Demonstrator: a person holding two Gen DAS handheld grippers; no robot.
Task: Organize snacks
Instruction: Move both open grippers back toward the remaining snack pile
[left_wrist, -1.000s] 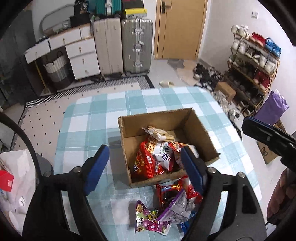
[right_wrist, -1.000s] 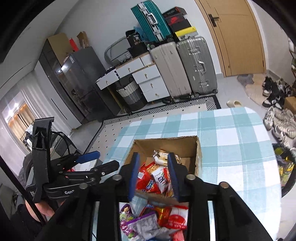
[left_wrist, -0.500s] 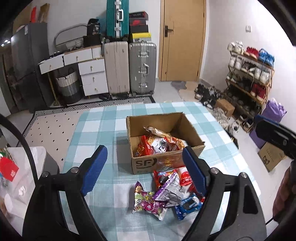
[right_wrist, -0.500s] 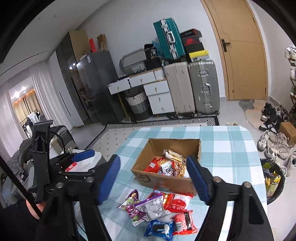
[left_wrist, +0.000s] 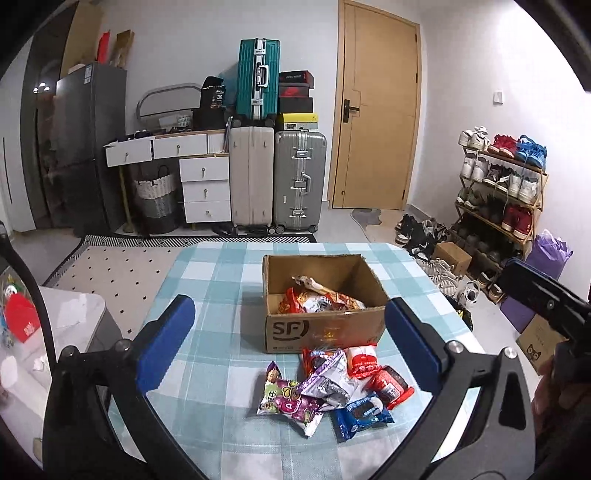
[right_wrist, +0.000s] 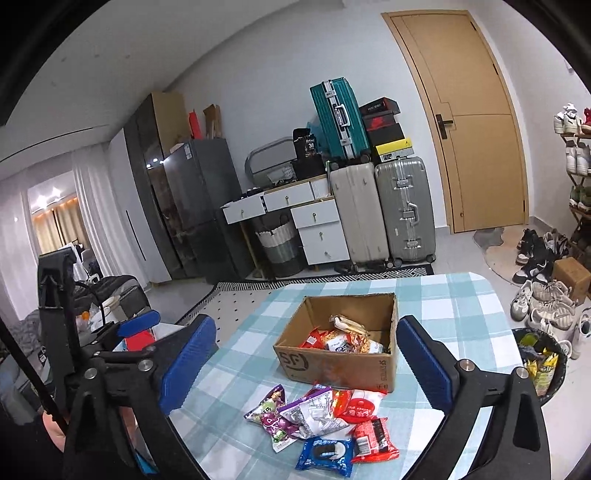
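An open cardboard box (left_wrist: 325, 330) (right_wrist: 332, 365) with several snack packets inside stands on the checked tablecloth (left_wrist: 214, 280). A pile of loose snack packets (left_wrist: 325, 387) (right_wrist: 321, 417) lies in front of it, with a blue packet (left_wrist: 364, 415) (right_wrist: 325, 452) nearest me. My left gripper (left_wrist: 291, 345) is open and empty, held above and back from the pile. My right gripper (right_wrist: 304, 363) is open and empty, also back from the pile. The left gripper shows at the left of the right wrist view (right_wrist: 136, 325).
The table's right edge (right_wrist: 506, 325) has a bin (right_wrist: 543, 362) and shoes below it. A white side table (left_wrist: 66, 325) stands at the left. Suitcases (left_wrist: 277, 177), drawers and a door stand at the far wall.
Both grippers have pulled up and back from the box. The right gripper has opened wide. The box and pile now look smaller and farther away.
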